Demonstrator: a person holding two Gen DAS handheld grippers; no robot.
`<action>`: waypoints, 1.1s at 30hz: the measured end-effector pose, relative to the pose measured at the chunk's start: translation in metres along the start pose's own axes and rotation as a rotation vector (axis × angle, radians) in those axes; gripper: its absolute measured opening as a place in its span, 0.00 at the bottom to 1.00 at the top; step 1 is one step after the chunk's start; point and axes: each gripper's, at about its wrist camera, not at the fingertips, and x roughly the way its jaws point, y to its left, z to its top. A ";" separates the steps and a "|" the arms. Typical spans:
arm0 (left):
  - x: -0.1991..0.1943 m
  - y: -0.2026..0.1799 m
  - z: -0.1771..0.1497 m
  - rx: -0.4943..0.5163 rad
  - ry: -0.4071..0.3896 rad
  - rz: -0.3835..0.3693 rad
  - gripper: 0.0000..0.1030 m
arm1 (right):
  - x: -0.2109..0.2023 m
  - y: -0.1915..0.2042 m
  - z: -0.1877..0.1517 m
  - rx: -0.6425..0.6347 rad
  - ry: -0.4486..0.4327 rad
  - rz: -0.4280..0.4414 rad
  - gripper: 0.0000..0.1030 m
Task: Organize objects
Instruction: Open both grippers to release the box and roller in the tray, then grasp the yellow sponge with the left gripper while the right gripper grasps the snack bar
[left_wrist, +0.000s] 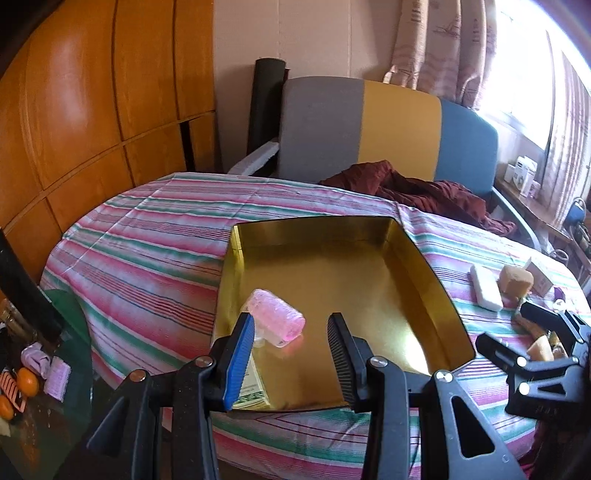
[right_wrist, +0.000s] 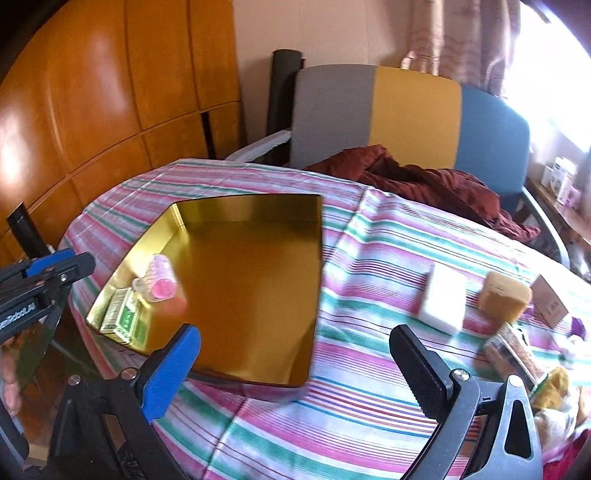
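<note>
1. I see the table (right_wrist: 369, 387) under a cloth striped pink, green and white, with a chair (left_wrist: 369, 125) in grey, yellow and blue behind it and a dark red cloth (left_wrist: 424, 192) heaped at the far edge.
2. On the cloth sits an open gold tin (left_wrist: 424, 273), shallow and rectangular, its shiny floor mostly bare.
3. My left gripper (left_wrist: 291, 354) hangs over the near end of the tin, its fingers moderately apart and gripping nothing; the blue pad sits just in front of the pink bottle without clearly touching it.
4. My right gripper (right_wrist: 295, 373) hovers over the near right corner of the tin and the cloth beside it, fingers spread wide and empty.
5. To the right of the tin, well apart from it, lie a white block (right_wrist: 443, 299) and a tan sponge-like lump (right_wrist: 504, 295), with a small cardboard box (right_wrist: 550, 301) and a blurred clutter of bits past them.
6. A small green box (right_wrist: 123, 319) lies flat in the tin's near left corner.
7. The pink bottle (left_wrist: 275, 317) lies on its side just beside that box, translucent and blurred.
</note>
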 end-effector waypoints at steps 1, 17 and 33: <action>0.000 -0.003 0.001 0.007 -0.002 -0.004 0.40 | -0.001 -0.006 0.000 0.010 -0.002 -0.008 1.00; 0.007 -0.073 0.009 0.209 0.010 -0.153 0.40 | -0.046 -0.145 -0.016 0.245 -0.027 -0.248 1.00; 0.031 -0.270 -0.024 0.589 0.207 -0.691 0.43 | -0.138 -0.309 -0.075 0.717 -0.111 -0.466 1.00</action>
